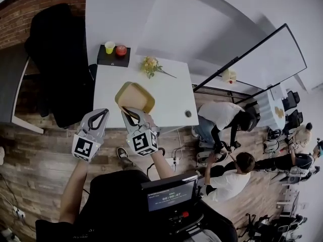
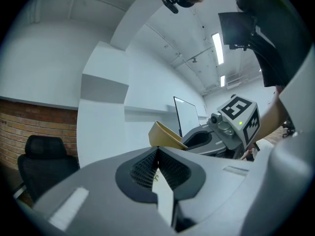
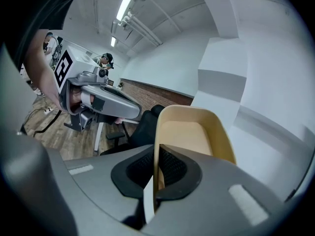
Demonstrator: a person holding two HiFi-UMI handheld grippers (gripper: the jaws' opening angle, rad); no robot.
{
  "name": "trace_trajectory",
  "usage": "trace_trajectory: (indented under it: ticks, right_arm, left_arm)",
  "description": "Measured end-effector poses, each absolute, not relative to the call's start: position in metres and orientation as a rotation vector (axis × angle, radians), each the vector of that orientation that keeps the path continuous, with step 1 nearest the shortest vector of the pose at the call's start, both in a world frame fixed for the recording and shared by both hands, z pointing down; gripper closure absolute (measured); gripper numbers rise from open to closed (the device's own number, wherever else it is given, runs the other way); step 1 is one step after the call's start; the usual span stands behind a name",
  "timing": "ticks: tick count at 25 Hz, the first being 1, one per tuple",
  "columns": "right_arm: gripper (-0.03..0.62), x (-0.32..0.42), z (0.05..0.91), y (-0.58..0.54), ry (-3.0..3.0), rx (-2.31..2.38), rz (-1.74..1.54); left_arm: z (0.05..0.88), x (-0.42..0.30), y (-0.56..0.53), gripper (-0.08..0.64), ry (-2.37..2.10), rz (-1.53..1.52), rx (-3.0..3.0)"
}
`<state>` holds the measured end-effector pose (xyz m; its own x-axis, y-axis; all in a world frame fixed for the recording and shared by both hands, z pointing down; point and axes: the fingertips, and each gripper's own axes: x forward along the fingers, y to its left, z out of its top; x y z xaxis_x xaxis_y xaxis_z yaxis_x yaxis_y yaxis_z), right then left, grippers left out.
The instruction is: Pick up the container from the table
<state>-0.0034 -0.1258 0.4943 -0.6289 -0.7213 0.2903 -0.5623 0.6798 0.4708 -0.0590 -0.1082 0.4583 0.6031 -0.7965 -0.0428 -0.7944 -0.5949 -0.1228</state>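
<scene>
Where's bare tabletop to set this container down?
Widest free patch: table right of the container, between flowers and the small dark disc. Also the left strip, this side of the black tray. Far edge is crowded.

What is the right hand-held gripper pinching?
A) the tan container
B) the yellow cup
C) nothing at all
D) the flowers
A: in the right gripper view, the right hand-held gripper has its jaws closed on the rim of the tan container.
</scene>
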Motion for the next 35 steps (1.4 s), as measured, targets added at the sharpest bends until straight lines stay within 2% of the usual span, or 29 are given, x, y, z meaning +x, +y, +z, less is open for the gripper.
trace_trajectory:
  ticks: [35]
  right_arm:
    - [0.574, -0.011, 0.471, -0.132, -2.471, 1.021, -0.527]
  left_arm:
    - [0.463, -0.06, -0.12, 0.558, 1.329, -0.047, -2.681]
